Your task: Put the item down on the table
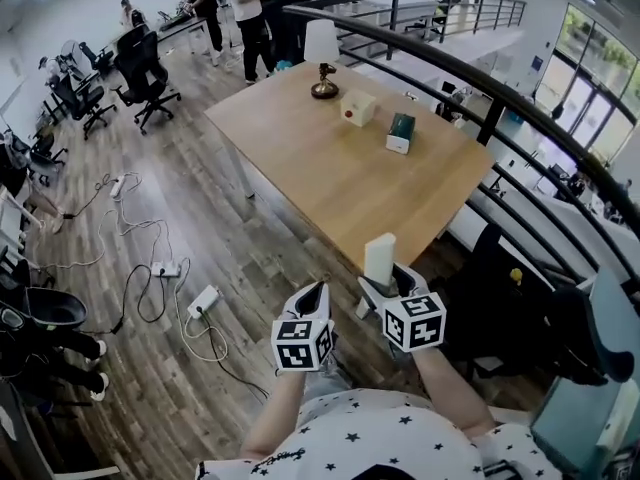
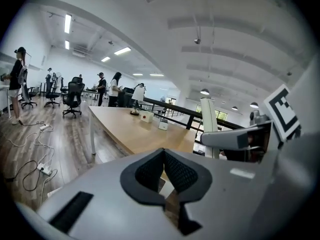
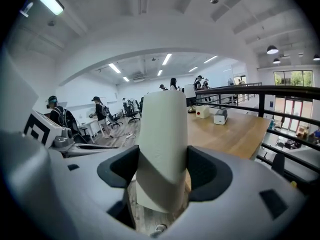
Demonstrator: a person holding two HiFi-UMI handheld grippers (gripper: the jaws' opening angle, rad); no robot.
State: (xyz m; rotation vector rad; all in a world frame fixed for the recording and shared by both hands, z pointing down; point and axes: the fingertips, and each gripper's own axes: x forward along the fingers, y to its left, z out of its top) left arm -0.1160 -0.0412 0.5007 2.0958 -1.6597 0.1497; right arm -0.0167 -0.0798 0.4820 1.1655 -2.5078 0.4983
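Note:
A tall cream-white block (image 1: 380, 259) (image 3: 163, 149) stands upright between the jaws of my right gripper (image 1: 385, 280) (image 3: 164, 171), which is shut on it. It hangs just off the near corner of the wooden table (image 1: 330, 168). In the left gripper view the same block (image 2: 208, 118) rises at the right, above the right gripper's body. My left gripper (image 1: 312, 300) (image 2: 164, 171) is beside it on the left, over the floor, its jaws shut together with nothing between them.
On the far part of the table stand a cream box with a red dot (image 1: 358, 108), a dark green and white box (image 1: 401, 133) and a lamp with a white shade (image 1: 322, 58). A black railing (image 1: 470, 78) runs along the table's right. Cables and power strips (image 1: 170, 278) lie on the floor at left. People stand by desks (image 1: 230, 13).

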